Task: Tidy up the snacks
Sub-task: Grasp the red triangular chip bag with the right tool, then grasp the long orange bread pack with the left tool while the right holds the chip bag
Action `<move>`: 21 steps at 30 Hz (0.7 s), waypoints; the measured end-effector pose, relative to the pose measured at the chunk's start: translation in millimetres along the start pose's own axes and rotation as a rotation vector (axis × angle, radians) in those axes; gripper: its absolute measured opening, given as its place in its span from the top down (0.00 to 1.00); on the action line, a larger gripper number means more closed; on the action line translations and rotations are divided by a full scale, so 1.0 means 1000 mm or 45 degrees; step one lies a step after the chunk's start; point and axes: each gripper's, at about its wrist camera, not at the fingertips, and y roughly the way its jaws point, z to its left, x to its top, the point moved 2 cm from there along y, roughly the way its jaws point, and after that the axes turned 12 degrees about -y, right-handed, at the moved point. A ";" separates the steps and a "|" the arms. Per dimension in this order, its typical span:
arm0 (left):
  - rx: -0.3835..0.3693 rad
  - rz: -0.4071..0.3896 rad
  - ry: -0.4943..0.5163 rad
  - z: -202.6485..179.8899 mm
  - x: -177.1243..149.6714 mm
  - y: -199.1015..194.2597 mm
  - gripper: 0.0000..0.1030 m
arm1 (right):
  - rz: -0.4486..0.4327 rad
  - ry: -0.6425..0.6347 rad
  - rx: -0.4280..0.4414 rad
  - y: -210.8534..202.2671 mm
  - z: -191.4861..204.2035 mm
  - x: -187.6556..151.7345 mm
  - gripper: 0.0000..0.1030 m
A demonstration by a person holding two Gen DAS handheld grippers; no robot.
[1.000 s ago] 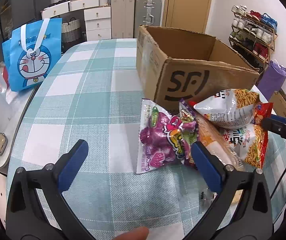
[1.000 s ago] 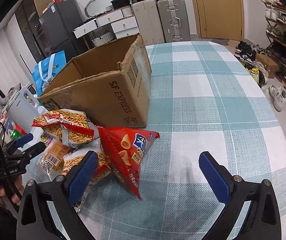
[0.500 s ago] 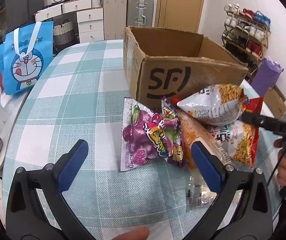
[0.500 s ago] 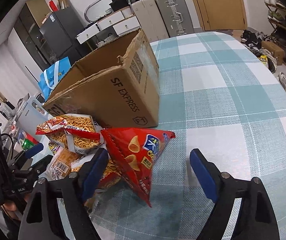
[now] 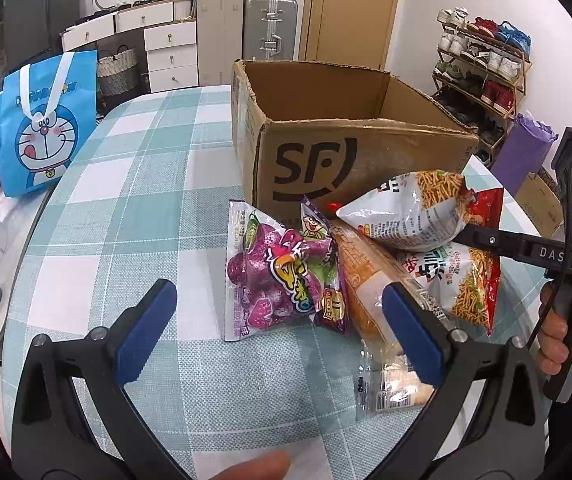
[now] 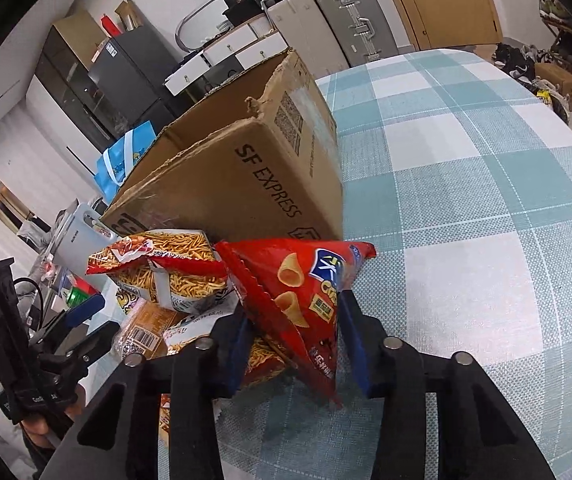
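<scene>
Currently the right gripper (image 6: 295,344) is closed on the red cone-snack bag (image 6: 301,288): its two blue pads press against the lower part of the bag from either side. The bag's upper edge lies close to the front corner of the cardboard box (image 6: 246,176); whether the bag is clear of the table cannot be told.

Left gripper (image 5: 278,326): jaws wide apart, nothing between them. It hangs over the checked tablecloth (image 5: 126,184), just in front of the snack pile.

Snack pile, left wrist view, all at the foot of the box, whose top is open and which is marked "SF":
- purple candy bag (image 5: 274,276), flat on the cloth, nearest the left gripper
- orange bread package (image 5: 361,280), lying lengthwise beside the purple bag, its near end partly behind the right-hand blue pad
- white noodle-snack bag (image 5: 409,212), resting on top of the pile
- second noodle-snack bag (image 5: 461,284), beneath it
- small clear wrapped item (image 5: 385,388), on the cloth nearest the camera

Surroundings: a blue Doraemon tote bag (image 5: 42,124) stands at the table's left edge; a shoe rack (image 5: 481,60) stands against the right wall
</scene>
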 end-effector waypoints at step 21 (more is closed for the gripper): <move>-0.016 -0.004 0.019 -0.006 -0.001 -0.006 0.01 | -0.132 0.043 -0.066 -0.030 -0.020 0.006 0.65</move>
